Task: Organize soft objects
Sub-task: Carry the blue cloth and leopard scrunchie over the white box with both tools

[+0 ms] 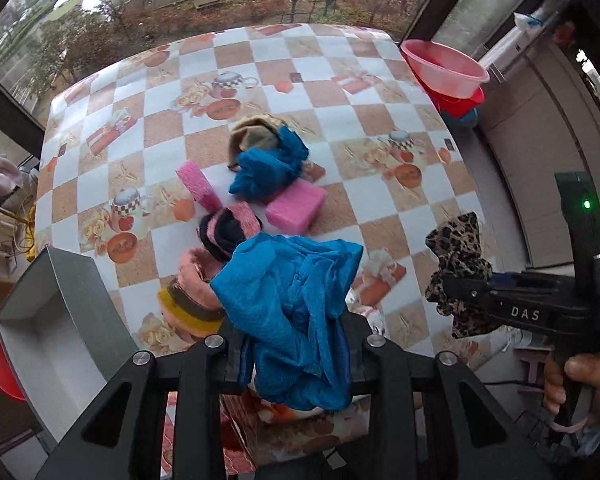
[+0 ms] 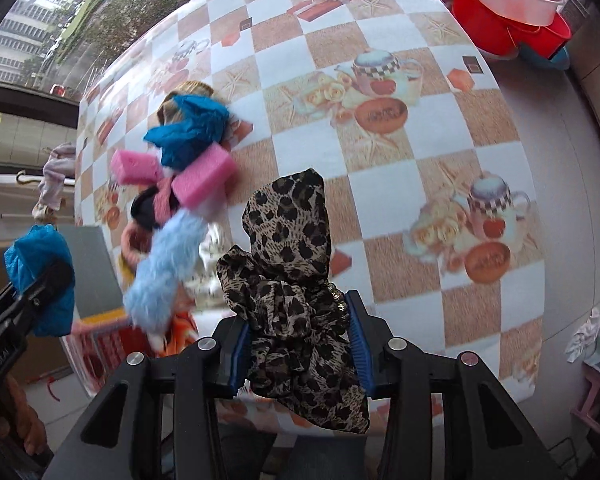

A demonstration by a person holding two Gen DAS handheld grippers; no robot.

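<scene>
Left wrist view: my left tool [image 1: 296, 344] is clamped on a blue cloth [image 1: 296, 312], held above the table [image 1: 380, 168] beside the open grey box [image 1: 52, 320], which looks empty. Right wrist view: my right tool [image 2: 298, 354] is closed on a leopard-print scrunchie [image 2: 292, 280]. A pile of soft items [image 2: 180, 168] remains on the table, so I judge most sorting is left.

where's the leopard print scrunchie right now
The leopard print scrunchie is clamped in the right gripper, lifted above the checkered table, right of the soft-object pile.
</scene>
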